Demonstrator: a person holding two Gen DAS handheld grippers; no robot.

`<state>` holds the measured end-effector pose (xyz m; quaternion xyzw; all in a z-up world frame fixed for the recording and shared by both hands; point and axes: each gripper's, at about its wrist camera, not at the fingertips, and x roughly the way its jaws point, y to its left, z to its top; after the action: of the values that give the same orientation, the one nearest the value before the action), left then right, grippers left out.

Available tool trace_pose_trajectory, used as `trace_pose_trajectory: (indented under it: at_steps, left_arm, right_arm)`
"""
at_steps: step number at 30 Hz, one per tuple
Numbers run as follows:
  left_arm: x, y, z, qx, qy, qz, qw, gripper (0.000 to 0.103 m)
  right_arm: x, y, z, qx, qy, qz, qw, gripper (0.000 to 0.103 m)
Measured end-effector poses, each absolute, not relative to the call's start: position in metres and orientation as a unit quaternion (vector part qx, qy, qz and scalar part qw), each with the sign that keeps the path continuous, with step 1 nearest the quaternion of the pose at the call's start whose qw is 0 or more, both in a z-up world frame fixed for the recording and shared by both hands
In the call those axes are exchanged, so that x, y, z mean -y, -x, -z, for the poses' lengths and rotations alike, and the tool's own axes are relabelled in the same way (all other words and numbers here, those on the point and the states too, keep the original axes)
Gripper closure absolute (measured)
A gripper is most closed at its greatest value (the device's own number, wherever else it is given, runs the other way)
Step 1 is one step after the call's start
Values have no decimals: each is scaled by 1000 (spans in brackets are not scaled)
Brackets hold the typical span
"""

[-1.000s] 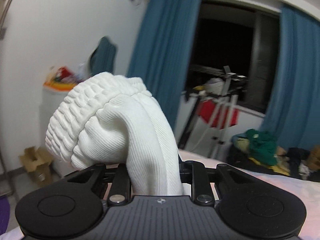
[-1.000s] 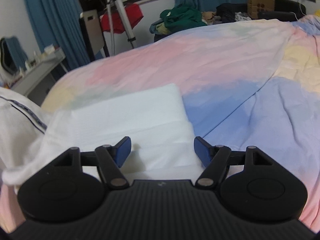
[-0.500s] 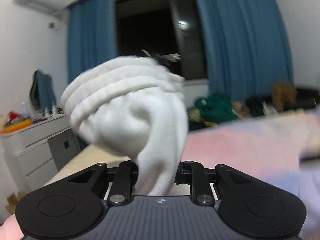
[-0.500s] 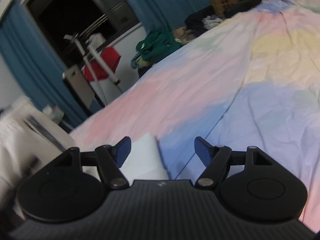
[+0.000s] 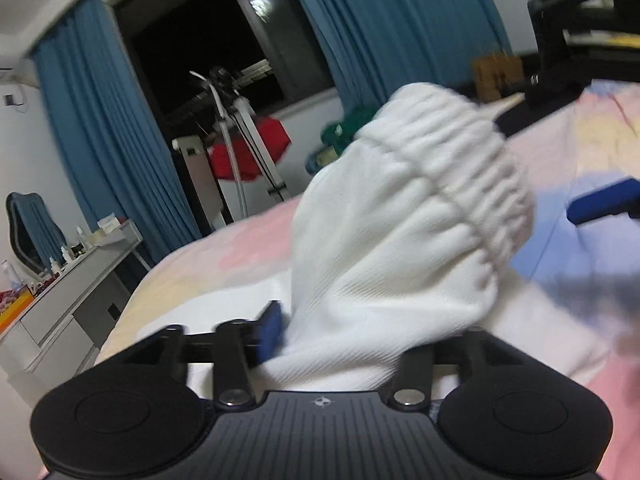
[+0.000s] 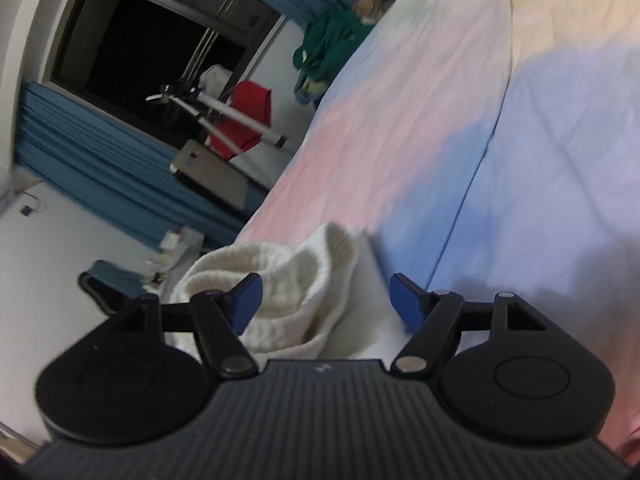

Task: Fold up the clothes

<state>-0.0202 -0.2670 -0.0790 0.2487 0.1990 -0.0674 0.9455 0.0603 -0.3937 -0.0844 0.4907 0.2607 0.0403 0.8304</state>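
the left gripper (image 5: pixel 340 344) sits low over the bed (image 5: pixel 560 168) with a bunched white ribbed garment (image 5: pixel 400 248) rising between its fingers. its jaws have just been opening: the blue pad of one of the fingers (image 5: pixel 270 326) stands a little off the cloth, while the other finger is hidden behind the fabric, so the pinch looks released or nearly so. judging from that, the garment is being let down onto the pastel bedsheet, where a flat white fabric already lies under it, rather than being carried further.

the elastic, gathered cuff is uppermost and flops toward the right, probably because the cloth is soft and only supported at its base.

the right gripper (image 6: pixel 326 300) is held close alongside, rolled over, its fingers spread wide with nothing pinched. the same white garment (image 6: pixel 280 292) lies partly in the gap, close to the left pad, not pressed. that placement suggests it is ready to take or steady the bundle as the left lets go.

a dark window, blue curtains (image 5: pixel 100 140) and a green clothes heap (image 6: pixel 328 44) lie beyond the bed, well apart.
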Motion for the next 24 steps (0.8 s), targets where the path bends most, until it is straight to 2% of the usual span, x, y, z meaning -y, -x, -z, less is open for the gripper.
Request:
trace_pose_trajectory:
  at_steps: [2,6,8,13,17,18,19,21,24]
  left_arm:
    - [236,24,77,-215,-240,64,944,31]
    - [189,34,75,-234,-221,66,945,25]
    - [172,44,76,-230,-217,61,946,20]
    - [137,50,72,-238,-155,54,957,20]
    - [105,56,44,-250,-113,41,961,19]
    - [101,52,41,-254,-108,38,960,19]
    - [98,50,39,-257,-105,36,960,17]
    - [93,58,37,-260,-98,33,960,16]
    - [88,58,37,-259,-90,27,961,14]
  right_arm:
    - [390,-60,86,-262,-507,-52,820,30]
    - [390,-57,93,-263,-539,-62,798,29]
    - [390,-55,96,-262,-557,-67,786,25]
    - [384,-51,98,-243,-604,-103,752,19]
    - [366,-52,91,-283,-558,-97,774,17]
    - [362,-53,91,-290,-552,-93,777,15]
    - [359,-53,91,-295,-547,-89,779,7]
    - [354,-54,92,-301,-538,-81,783,2]
    - [343,-59,95,-308,-546,-109,771,0]
